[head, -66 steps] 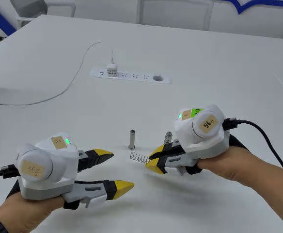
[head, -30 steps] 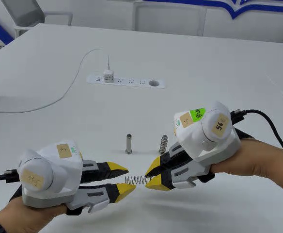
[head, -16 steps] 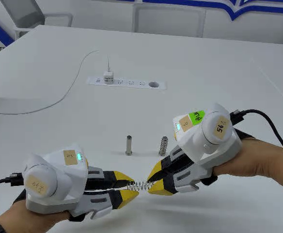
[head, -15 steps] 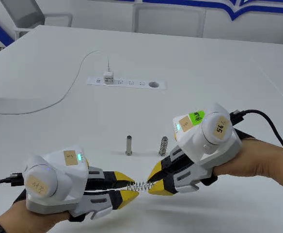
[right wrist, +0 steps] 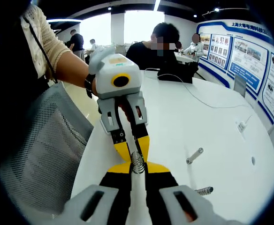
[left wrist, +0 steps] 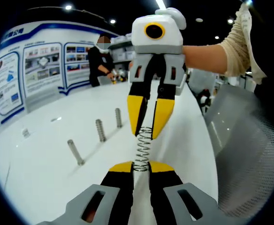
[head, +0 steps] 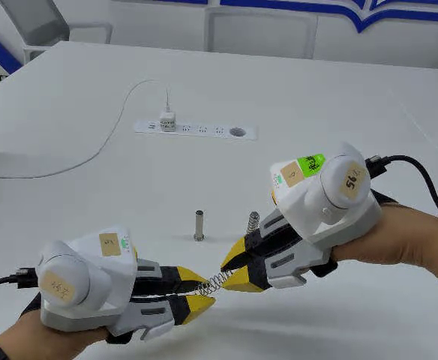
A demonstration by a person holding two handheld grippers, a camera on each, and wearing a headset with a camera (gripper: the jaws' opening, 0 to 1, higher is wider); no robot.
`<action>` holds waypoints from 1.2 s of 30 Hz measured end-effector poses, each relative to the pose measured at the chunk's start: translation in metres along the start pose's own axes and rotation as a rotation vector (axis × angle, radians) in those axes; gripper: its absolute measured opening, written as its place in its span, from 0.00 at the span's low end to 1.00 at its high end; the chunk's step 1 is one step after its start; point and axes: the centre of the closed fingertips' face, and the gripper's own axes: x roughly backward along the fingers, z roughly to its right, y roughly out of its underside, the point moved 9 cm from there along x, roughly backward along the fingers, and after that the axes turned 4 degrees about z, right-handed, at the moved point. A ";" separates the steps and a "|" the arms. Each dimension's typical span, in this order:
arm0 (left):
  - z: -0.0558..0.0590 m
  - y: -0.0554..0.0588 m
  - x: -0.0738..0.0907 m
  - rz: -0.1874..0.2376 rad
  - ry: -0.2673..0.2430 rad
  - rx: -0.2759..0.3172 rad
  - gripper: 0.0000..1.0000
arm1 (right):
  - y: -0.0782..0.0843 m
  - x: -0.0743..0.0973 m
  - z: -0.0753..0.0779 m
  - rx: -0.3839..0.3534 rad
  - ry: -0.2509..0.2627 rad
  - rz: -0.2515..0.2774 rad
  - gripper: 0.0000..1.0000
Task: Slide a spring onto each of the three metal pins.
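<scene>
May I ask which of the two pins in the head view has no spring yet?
The left pin, smooth bare metal; a spring already covers the one to its right.

Bright, even ceiling light; soft shadows; head view sharp; fisheye edges warped.

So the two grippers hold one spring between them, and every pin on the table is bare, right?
Not every pin. The left gripper and right gripper do hold one spring between them, but in the head view the pin on the right already wears a spring, beside the bare pin.
</scene>
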 end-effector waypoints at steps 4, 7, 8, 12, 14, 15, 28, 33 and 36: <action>0.001 0.000 0.000 0.001 -0.001 0.001 0.11 | -0.006 -0.001 0.000 -0.003 0.001 0.032 0.11; 0.001 -0.001 -0.001 0.001 -0.001 0.002 0.11 | -0.010 -0.003 0.000 0.001 0.003 0.046 0.11; 0.001 -0.001 -0.001 0.002 -0.001 0.003 0.11 | -0.012 -0.004 0.000 0.003 0.004 0.050 0.11; 0.002 -0.001 -0.002 0.006 0.001 0.006 0.11 | -0.016 -0.007 -0.001 0.010 0.006 0.063 0.11; 0.002 -0.002 -0.003 0.011 0.002 0.010 0.11 | -0.018 -0.008 -0.001 0.012 0.008 0.071 0.12; 0.002 -0.002 -0.003 0.013 0.001 0.013 0.11 | -0.018 -0.008 -0.001 0.014 0.009 0.073 0.12; -0.001 0.000 -0.001 0.031 -0.007 0.043 0.11 | -0.018 -0.013 -0.001 -0.015 0.014 0.072 0.15; -0.001 0.000 -0.002 0.035 -0.006 0.044 0.11 | -0.017 -0.014 -0.002 -0.022 0.016 0.071 0.14; -0.001 0.000 -0.003 0.037 -0.007 0.044 0.11 | -0.017 -0.015 0.000 -0.023 0.023 0.071 0.12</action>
